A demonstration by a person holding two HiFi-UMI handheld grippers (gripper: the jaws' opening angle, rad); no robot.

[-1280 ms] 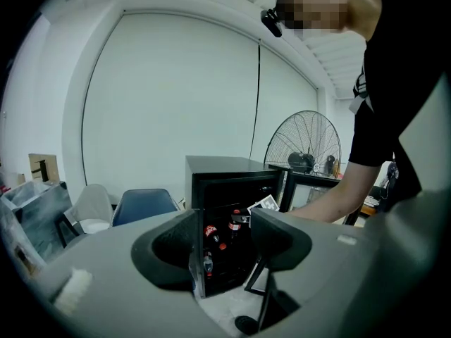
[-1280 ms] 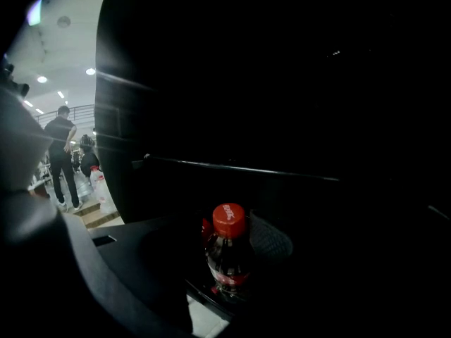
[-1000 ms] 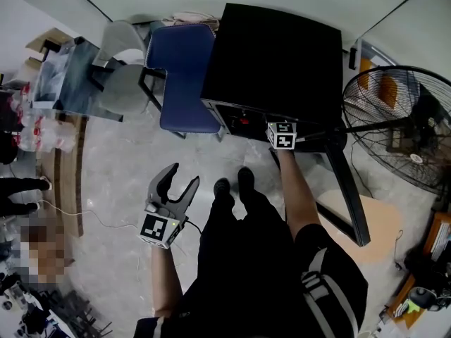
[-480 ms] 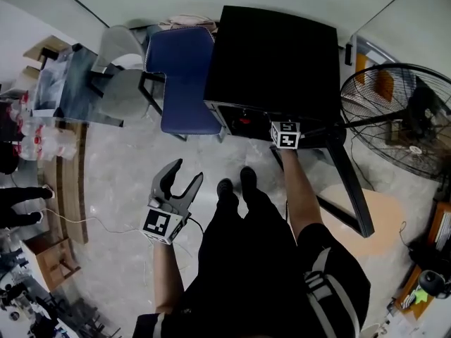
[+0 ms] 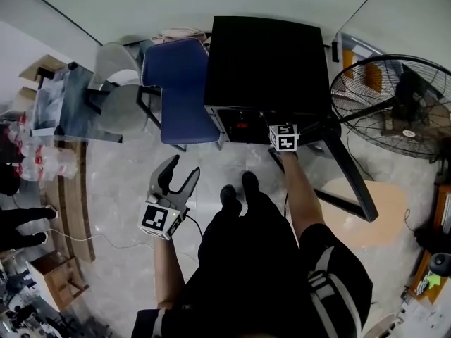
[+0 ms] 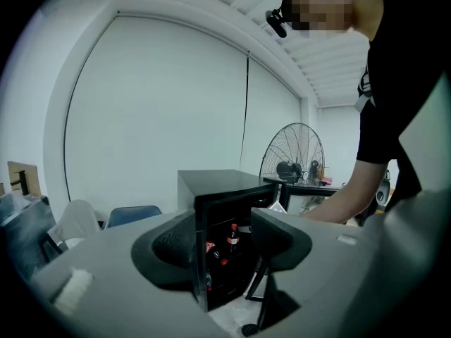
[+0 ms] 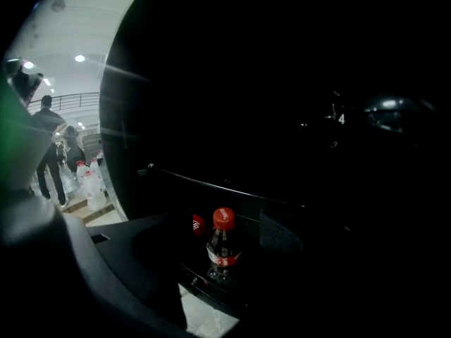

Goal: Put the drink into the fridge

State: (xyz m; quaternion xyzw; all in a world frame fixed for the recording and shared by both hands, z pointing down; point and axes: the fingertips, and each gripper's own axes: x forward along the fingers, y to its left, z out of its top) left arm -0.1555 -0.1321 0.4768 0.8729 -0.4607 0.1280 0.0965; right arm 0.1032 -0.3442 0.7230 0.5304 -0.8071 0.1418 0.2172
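Red-capped bottle (image 7: 223,246), faint overhead, within just-opening right hand-held gripper (image 7: 229,235), left hand-held gripper (image 5: 182,169) apart

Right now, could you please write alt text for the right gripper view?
A red-capped cola bottle stands upright in the dark fridge between the jaws of the right gripper, which have just been opening and do not touch it.

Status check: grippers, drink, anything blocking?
Left gripper open, empty, outside the fridge. Right gripper inside, jaws just opening, cola bottle upright between them, not pinched. Second red-capped bottle close behind; door open.
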